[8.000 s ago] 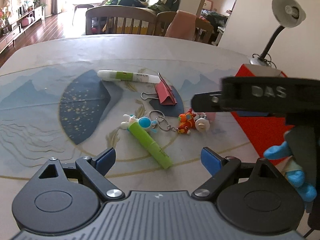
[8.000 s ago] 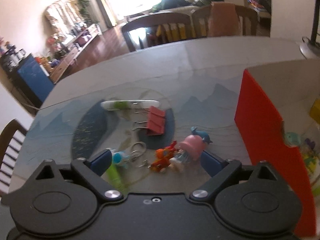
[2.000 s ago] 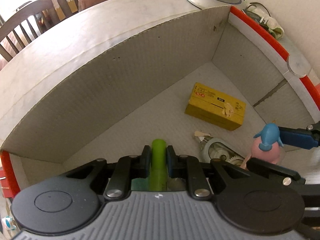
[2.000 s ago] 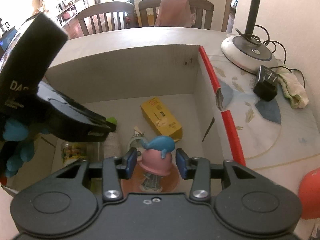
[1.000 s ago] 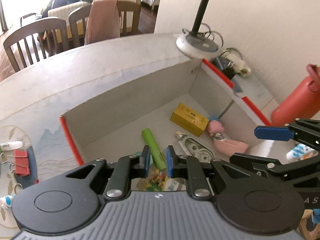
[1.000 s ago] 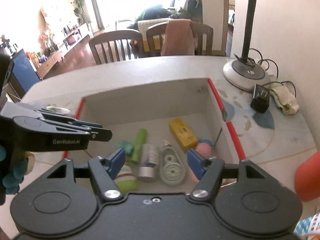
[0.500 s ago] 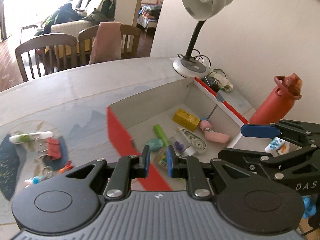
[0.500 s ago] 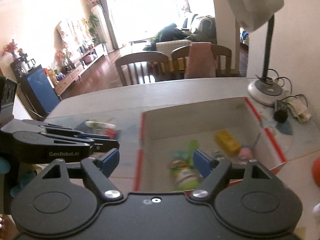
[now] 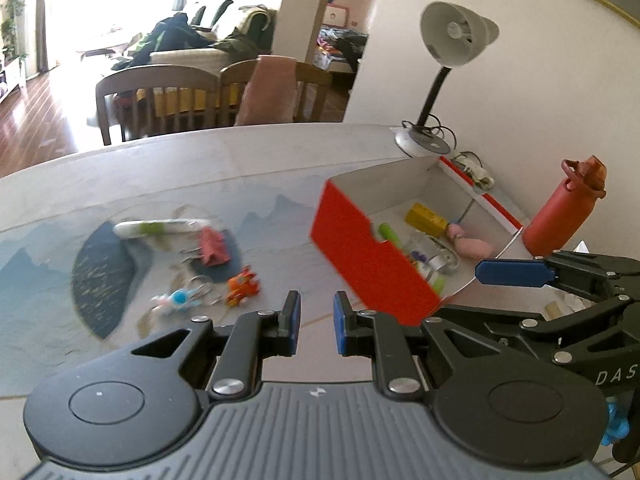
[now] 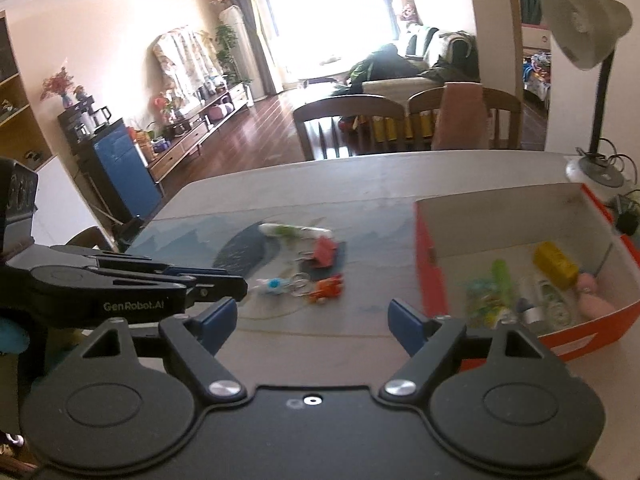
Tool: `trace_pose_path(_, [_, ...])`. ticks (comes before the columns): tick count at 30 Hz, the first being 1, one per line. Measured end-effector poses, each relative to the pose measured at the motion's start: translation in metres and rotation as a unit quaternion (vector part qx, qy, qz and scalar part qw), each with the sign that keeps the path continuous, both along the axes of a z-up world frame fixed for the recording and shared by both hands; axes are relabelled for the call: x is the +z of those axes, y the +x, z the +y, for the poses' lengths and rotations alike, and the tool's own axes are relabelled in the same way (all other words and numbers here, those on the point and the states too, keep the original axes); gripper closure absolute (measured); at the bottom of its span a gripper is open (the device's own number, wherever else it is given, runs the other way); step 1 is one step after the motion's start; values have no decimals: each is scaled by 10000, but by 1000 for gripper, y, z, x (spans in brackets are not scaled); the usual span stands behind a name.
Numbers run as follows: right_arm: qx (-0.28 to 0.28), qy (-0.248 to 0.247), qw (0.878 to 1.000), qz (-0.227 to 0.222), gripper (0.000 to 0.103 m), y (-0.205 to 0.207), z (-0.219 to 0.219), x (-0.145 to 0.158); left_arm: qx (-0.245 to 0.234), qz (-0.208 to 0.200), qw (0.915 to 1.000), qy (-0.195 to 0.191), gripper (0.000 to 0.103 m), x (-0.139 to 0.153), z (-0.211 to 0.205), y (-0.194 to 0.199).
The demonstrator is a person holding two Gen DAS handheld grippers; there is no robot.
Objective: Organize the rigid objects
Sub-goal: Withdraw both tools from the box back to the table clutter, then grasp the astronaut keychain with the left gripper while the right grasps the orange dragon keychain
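Left hand-held gripper (image 9: 314,322) has its jaws pulled nearly together on nothing, low centre of its view. The right hand-held gripper (image 10: 311,318) has just been opening, jaws wide apart and empty. The red box (image 9: 372,258) sits on the bench (image 9: 240,168) at right, green pen (image 10: 502,276) and pink toy (image 10: 594,300) inside. Binder clip (image 9: 214,246), white tube (image 9: 160,227) and keychains (image 9: 216,294) lie left of it.

Black hand-held gripper (image 9: 314,322), blue pads, silver screws.
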State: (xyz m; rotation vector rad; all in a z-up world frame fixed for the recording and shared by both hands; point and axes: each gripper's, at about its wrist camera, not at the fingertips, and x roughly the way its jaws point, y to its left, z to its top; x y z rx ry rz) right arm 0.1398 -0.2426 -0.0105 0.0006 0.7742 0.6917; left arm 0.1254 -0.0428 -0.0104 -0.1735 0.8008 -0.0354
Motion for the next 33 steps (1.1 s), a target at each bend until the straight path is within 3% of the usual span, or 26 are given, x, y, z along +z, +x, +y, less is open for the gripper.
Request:
trace_pose_path(4, [43,-40,10000,32,20,-14,17,-4,128,-13,9999,8,86,-3,20,-21])
trace_pose_path(6, [57,-46,10000,28,19,-21,24,-5,166,6,9999,23,77,-6,28,-29])
trace_pose_path(9, [125,-117,9999,8,18,-27,33,-8,241,9,9997,36,53,-11,39,-40])
trace_pose_path(10, [141,-169,9998,-4,18,-26,36,-10,294,-1,9996,48,40,-13,42,-43])
trace_pose_path(11, [166,-215,9996,-16,18,-27,40,-11,345,-24,9994,49,35,-13,46,-46])
trace_pose_path(15, [245,-352,9990,-95,18,-25,52,-19,458,44,9989,-76,35,-21,60,-47])
trace_pose_path(21, [413,-472,9978,-207,13,-6,65,-39,772,196,9966,-225,25,-40,80,-36])
trace_pose_path(33, [688,-563,9951,-439,2,44,90,-86,1249,308,9916,-108,13,-90,104,22])
